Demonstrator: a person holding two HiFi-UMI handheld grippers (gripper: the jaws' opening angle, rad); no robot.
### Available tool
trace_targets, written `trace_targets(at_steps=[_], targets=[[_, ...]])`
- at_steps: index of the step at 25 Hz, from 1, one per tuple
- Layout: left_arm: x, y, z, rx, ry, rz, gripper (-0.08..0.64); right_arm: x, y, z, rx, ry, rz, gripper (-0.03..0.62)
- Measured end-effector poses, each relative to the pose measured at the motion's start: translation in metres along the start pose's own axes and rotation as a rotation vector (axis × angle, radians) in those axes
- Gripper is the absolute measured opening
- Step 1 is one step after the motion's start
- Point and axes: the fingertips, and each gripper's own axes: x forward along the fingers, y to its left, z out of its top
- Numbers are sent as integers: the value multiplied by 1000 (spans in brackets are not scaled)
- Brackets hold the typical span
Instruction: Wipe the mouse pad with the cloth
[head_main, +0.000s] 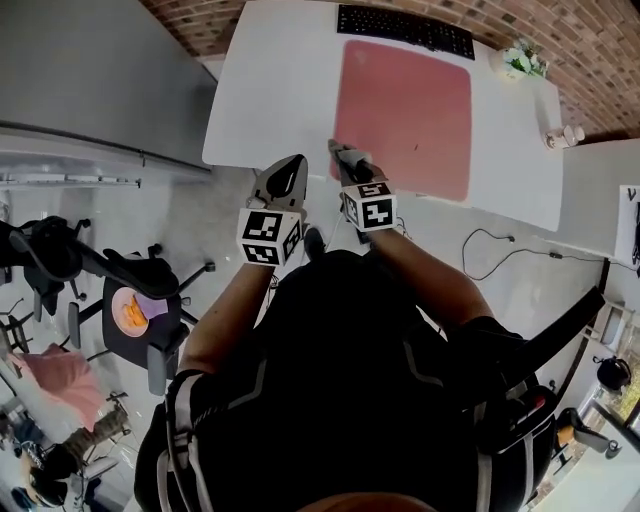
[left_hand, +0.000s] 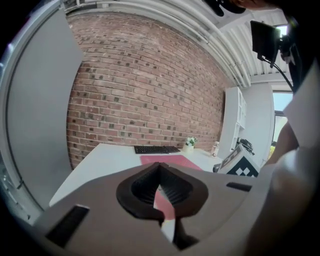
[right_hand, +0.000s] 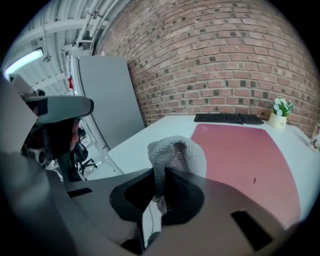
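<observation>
A red mouse pad (head_main: 405, 115) lies on the white table (head_main: 270, 90), in front of a black keyboard (head_main: 405, 30). My right gripper (head_main: 340, 152) hovers at the pad's near left corner, shut on a grey knitted cloth (right_hand: 177, 155) that bunches up above the jaws. In the right gripper view the mouse pad (right_hand: 240, 155) stretches ahead and to the right, with a small dark speck (right_hand: 254, 180) on it. My left gripper (head_main: 290, 172) is shut and holds nothing, beside the right one over the table's near edge. Its own view shows the left gripper (left_hand: 160, 186) with the mouse pad (left_hand: 172, 160) beyond.
A small potted plant (head_main: 522, 60) and a little white object (head_main: 563, 136) stand at the table's far right. A grey partition (head_main: 90, 80) rises left of the table. Office chairs (head_main: 130, 300) are on the floor at left, a cable (head_main: 500, 245) at right.
</observation>
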Motion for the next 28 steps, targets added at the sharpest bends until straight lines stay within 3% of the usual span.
trace_targets(at_steps=[6, 13, 19, 28], targets=[[6, 11, -33, -65, 92, 44, 2, 35, -7, -30, 21, 95, -4, 29], [4, 13, -47, -68, 130, 63, 2, 40, -25, -40, 41, 114, -11, 29], [16, 2, -55, -86, 153, 47, 2, 32, -51, -55, 72, 125, -44, 29], [36, -23, -57, -49, 182, 0, 2, 11, -82, -66, 136, 118, -76, 29]])
